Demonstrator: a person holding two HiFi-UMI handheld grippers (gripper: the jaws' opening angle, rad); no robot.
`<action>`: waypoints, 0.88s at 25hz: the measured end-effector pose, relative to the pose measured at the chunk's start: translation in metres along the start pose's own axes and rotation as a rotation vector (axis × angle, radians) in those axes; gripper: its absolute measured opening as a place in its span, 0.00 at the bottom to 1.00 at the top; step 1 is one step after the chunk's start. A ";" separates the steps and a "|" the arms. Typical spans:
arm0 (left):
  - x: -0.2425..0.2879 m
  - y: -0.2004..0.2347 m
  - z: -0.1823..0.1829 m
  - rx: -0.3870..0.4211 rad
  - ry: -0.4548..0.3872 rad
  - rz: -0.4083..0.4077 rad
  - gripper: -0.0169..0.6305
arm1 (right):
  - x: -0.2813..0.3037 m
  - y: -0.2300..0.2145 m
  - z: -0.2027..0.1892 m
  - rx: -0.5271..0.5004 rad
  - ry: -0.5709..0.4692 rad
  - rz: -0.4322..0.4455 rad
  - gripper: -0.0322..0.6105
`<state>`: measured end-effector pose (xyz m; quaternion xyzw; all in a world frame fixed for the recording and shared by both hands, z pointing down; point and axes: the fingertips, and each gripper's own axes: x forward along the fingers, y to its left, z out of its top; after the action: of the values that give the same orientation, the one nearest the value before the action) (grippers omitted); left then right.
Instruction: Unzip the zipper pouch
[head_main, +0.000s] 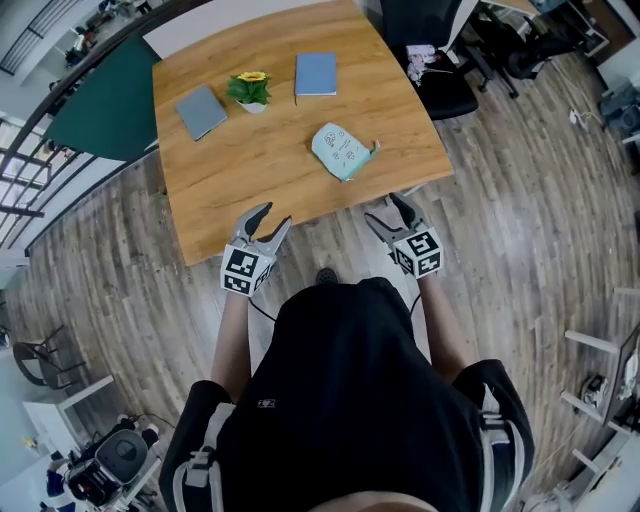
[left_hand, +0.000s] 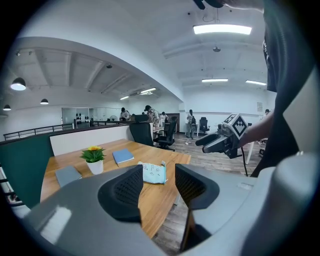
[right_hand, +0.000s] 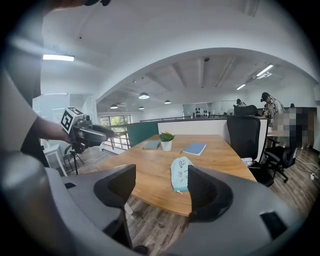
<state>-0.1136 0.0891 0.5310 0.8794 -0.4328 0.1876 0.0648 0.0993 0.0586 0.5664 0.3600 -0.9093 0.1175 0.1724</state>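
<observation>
A pale mint zipper pouch (head_main: 341, 150) with small printed drawings lies flat on the wooden table (head_main: 280, 150), near its front right part; it also shows as the pouch (left_hand: 153, 173) and the pouch (right_hand: 181, 173) in the two gripper views. My left gripper (head_main: 268, 222) hovers at the table's front edge, jaws apart and empty. My right gripper (head_main: 389, 213) hangs just off the front edge, below the pouch, open too with nothing between its jaws. Each gripper view shows the other gripper: the right one (left_hand: 212, 142) and the left one (right_hand: 102, 133).
On the table stand a small potted plant (head_main: 250, 89) with a yellow flower, a grey notebook (head_main: 201, 111) to its left and a blue notebook (head_main: 316, 73) to its right. A black office chair (head_main: 432, 60) stands at the table's right. Wooden floor lies around.
</observation>
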 end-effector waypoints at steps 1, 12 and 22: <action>-0.002 0.002 -0.002 0.002 0.004 -0.001 0.34 | 0.002 0.002 0.000 0.000 0.002 0.000 0.54; -0.021 0.011 -0.017 0.010 0.029 0.021 0.32 | 0.016 0.012 -0.012 0.015 0.036 0.011 0.52; -0.001 0.029 -0.016 -0.012 0.033 0.041 0.32 | 0.044 -0.012 -0.001 0.015 0.033 0.023 0.51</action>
<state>-0.1415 0.0767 0.5443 0.8667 -0.4507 0.2008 0.0734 0.0782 0.0232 0.5864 0.3490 -0.9095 0.1319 0.1832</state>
